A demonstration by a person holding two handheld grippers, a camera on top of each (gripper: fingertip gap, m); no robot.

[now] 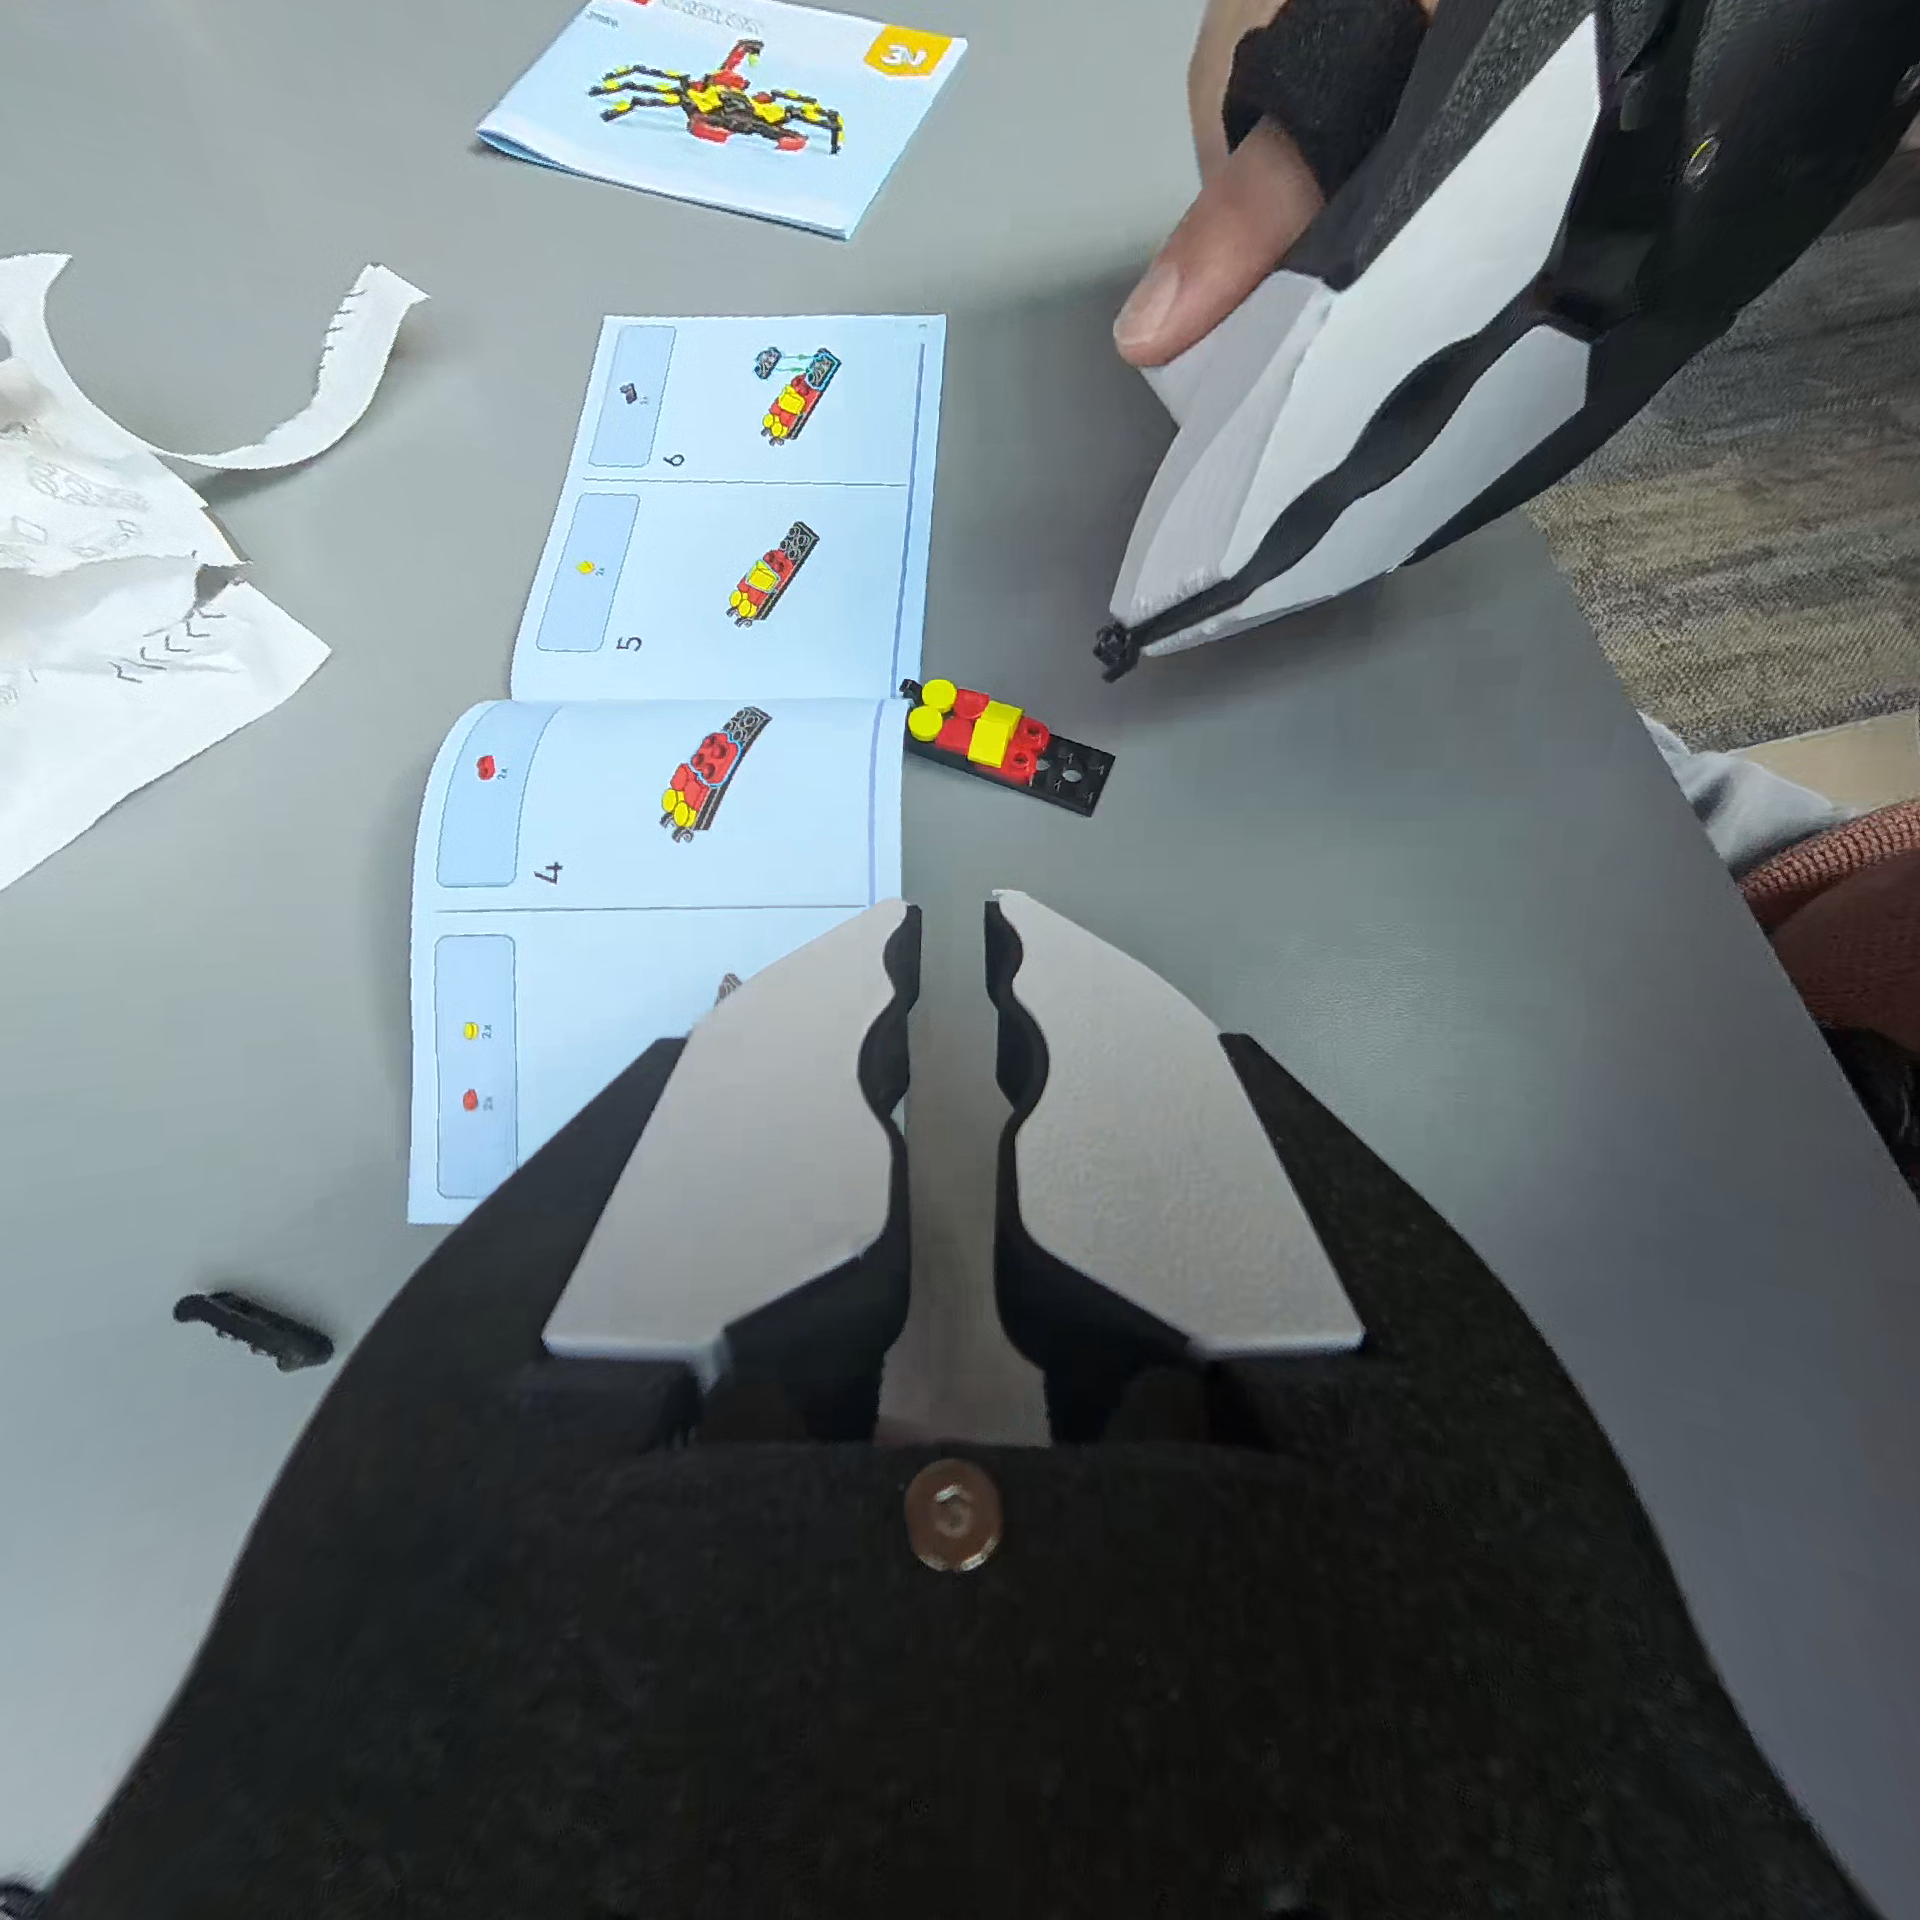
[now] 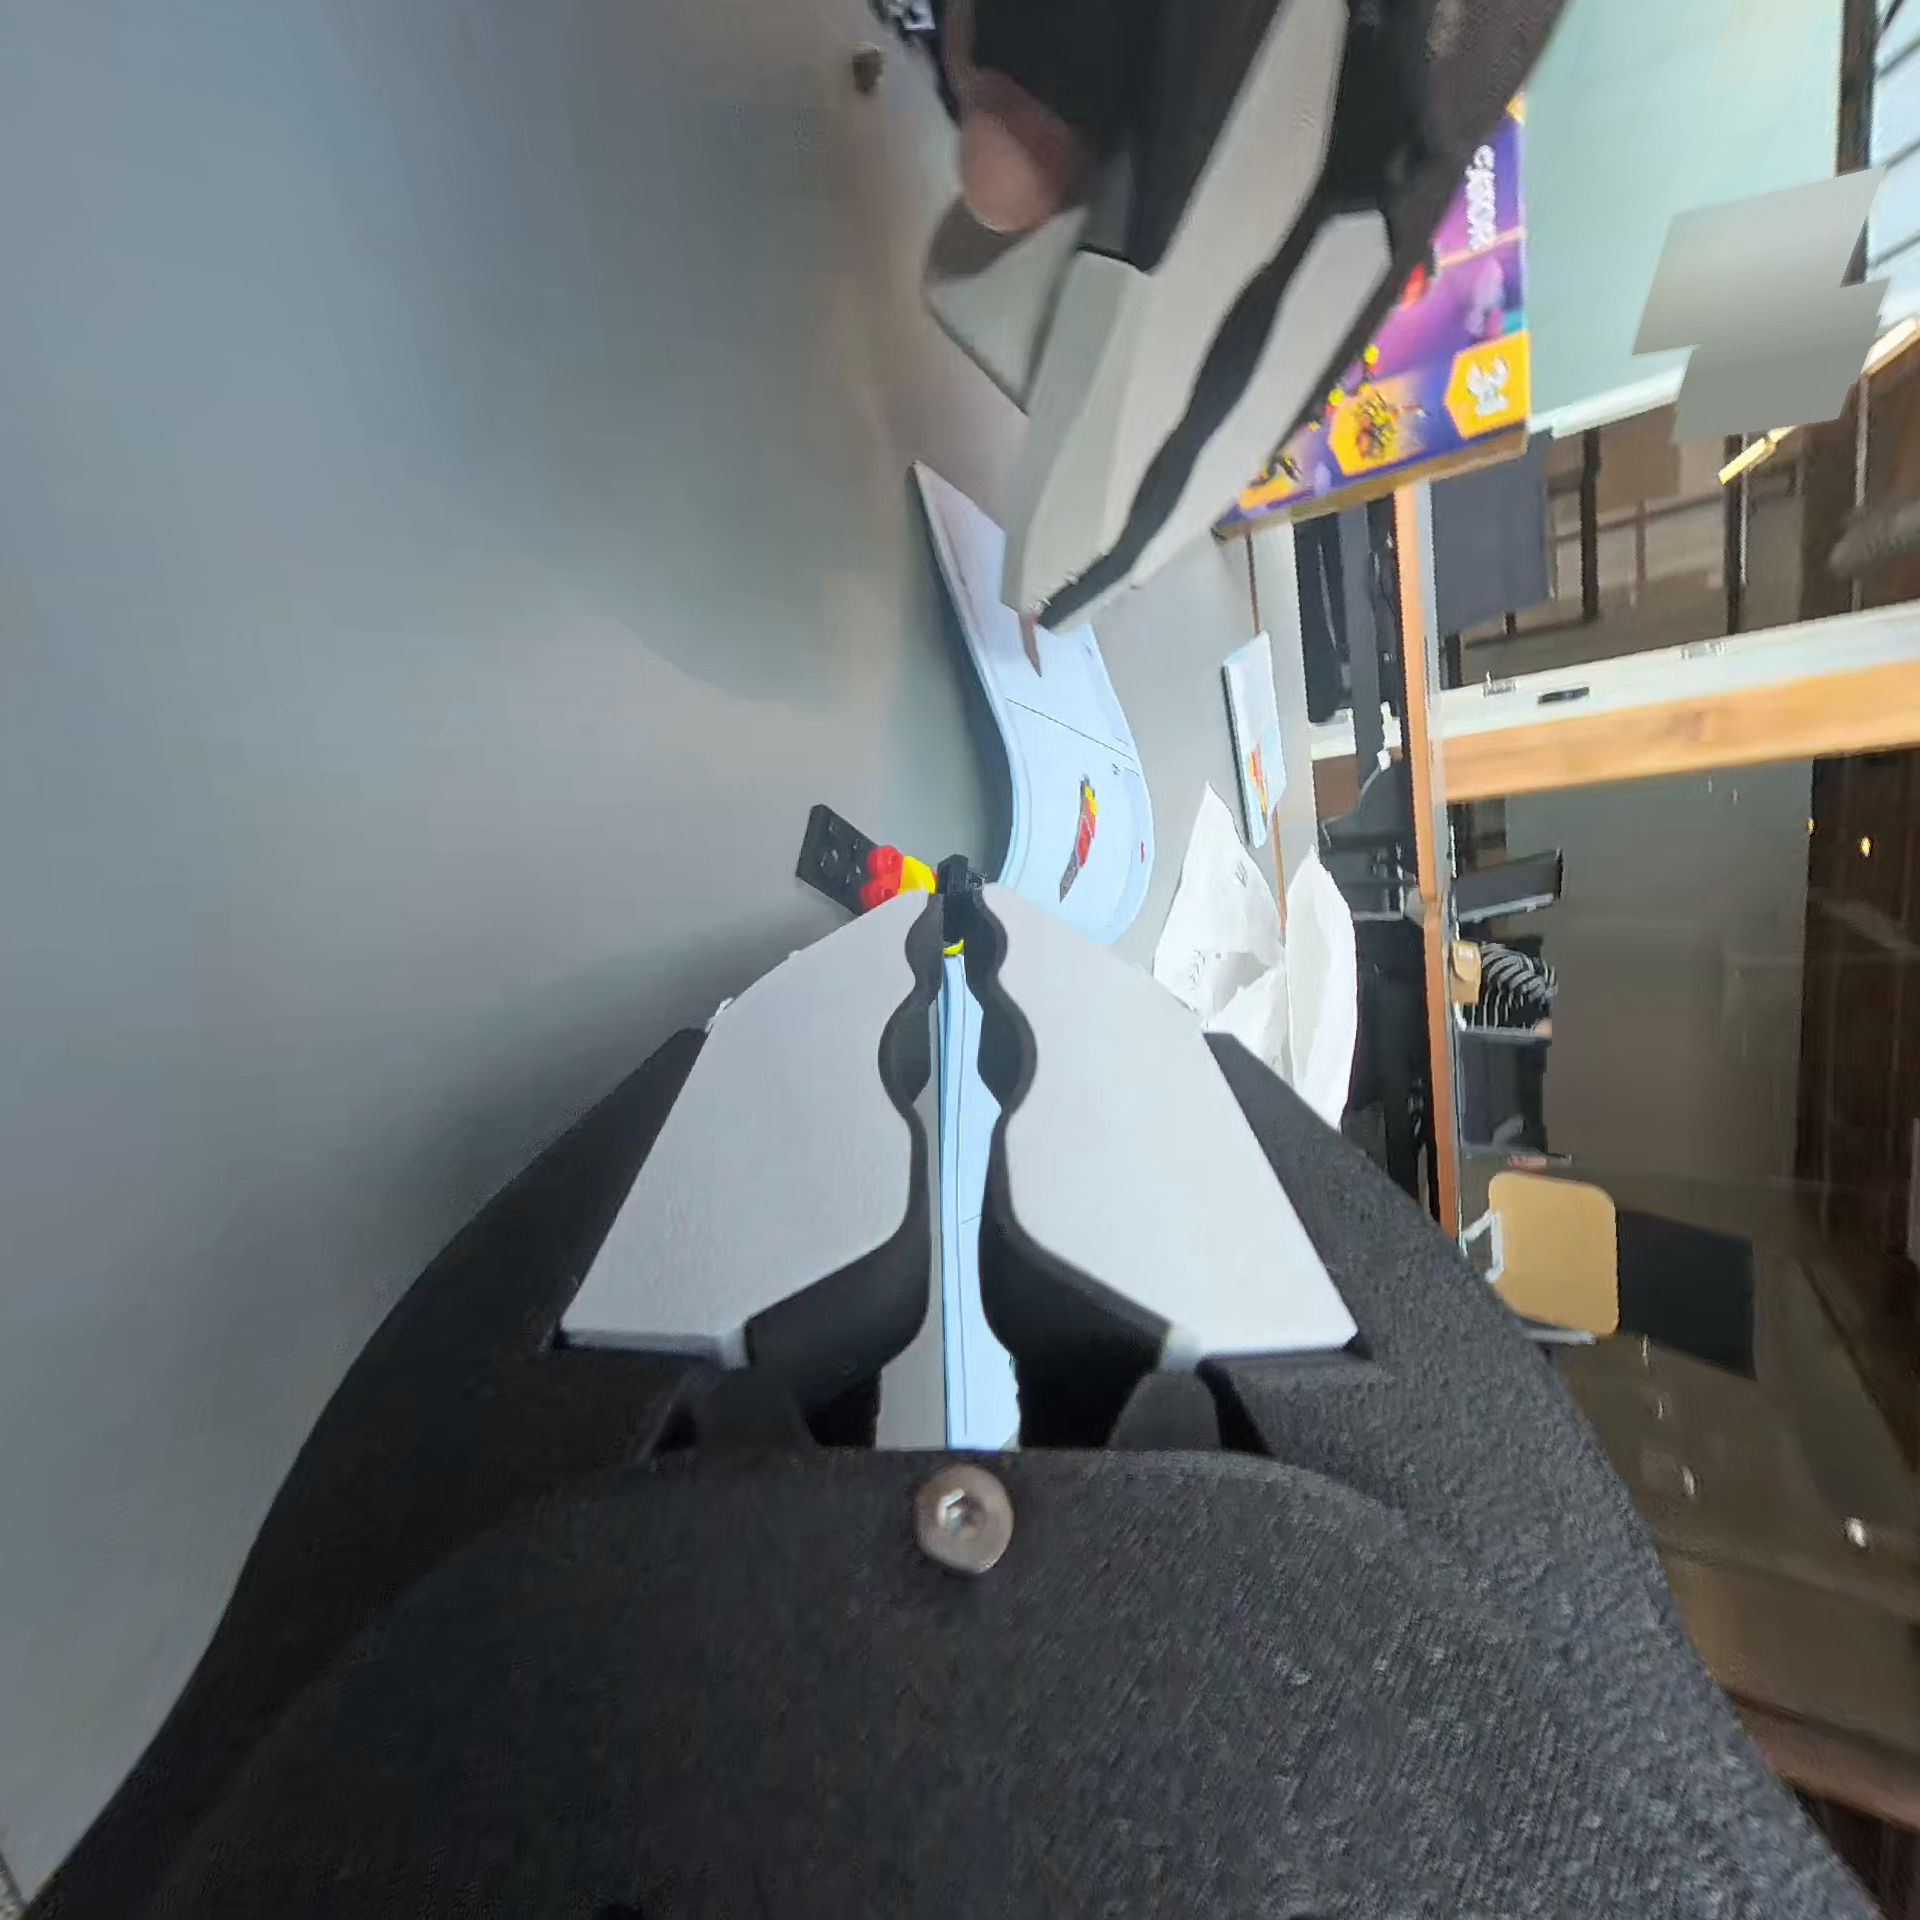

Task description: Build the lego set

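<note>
Glossy plastic lego assembly (image 1: 1003,740) beside a paper booklet (image 1: 686,727) on a matt table (image 1: 1351,1039).

I count two instruction booklets on the tabletop (image 1: 1351,1039): one open (image 1: 717,644), one shut (image 1: 727,114) toward the far edge. One half-built brick assembly (image 1: 1003,740), two loose black pieces (image 1: 252,1331) (image 1: 1114,646), two torn paper bags (image 1: 125,582) (image 1: 312,395), one purple box (image 2: 1455,343), and my two tongs (image 1: 953,909) (image 1: 1127,642).

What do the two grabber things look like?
Both look alike. The left gripper has two flat white fingers with wavy black rubbery inner edges, on a speckled black body with a round metal screw. The right gripper matches. The hand wears a black finger sleeve.
</note>
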